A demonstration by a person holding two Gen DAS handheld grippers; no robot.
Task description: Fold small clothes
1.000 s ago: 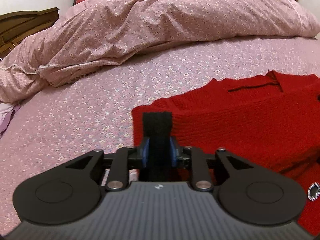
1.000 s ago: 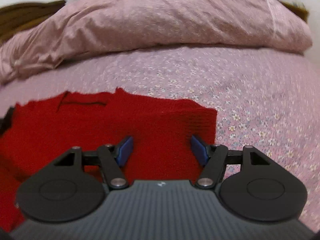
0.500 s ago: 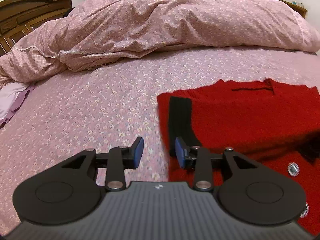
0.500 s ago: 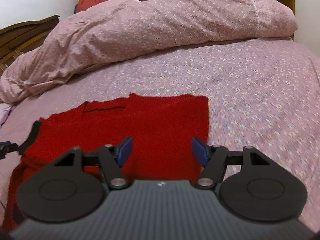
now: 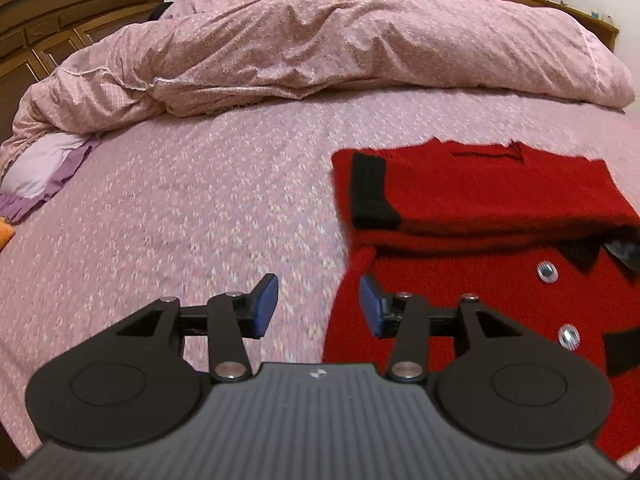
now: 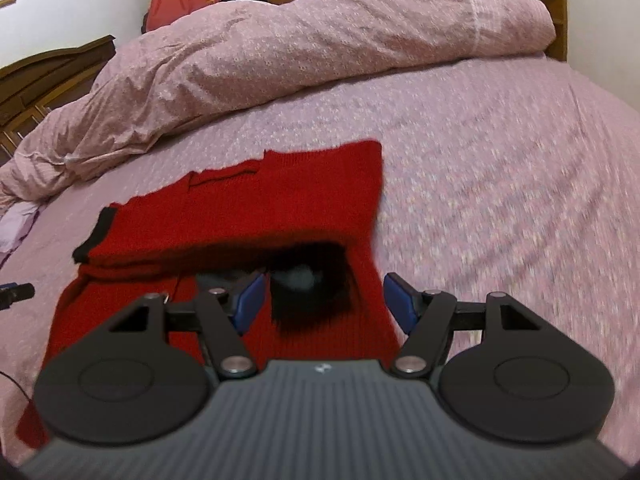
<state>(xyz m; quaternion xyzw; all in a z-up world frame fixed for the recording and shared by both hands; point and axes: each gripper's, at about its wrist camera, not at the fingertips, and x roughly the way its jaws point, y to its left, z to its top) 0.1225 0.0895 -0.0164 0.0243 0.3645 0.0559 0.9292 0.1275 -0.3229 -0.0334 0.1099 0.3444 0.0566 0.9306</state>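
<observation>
Two grippers spread, holding nothing — left gripper (image 5: 318, 306), right gripper (image 6: 324, 302) | red cardigan (image 5: 480, 208) folded mid-bedsheet (image 5: 200, 216) | rumpled duvet (image 5: 340, 36) at headboard (image 5: 60, 12) end

Bare sheet (image 5: 200, 208) left of sweater (image 5: 480, 200); duvet (image 5: 320, 40) beyond.

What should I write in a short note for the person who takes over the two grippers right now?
Left gripper: open, empty, at the left edge of the red cardigan.
Right gripper: open, empty, above the cardigan's near right part.
The cardigan lies on the pink bed sheet, sleeves folded in; one black cuff rests on top.
Left to do: fold the body over and tidy it.
</observation>
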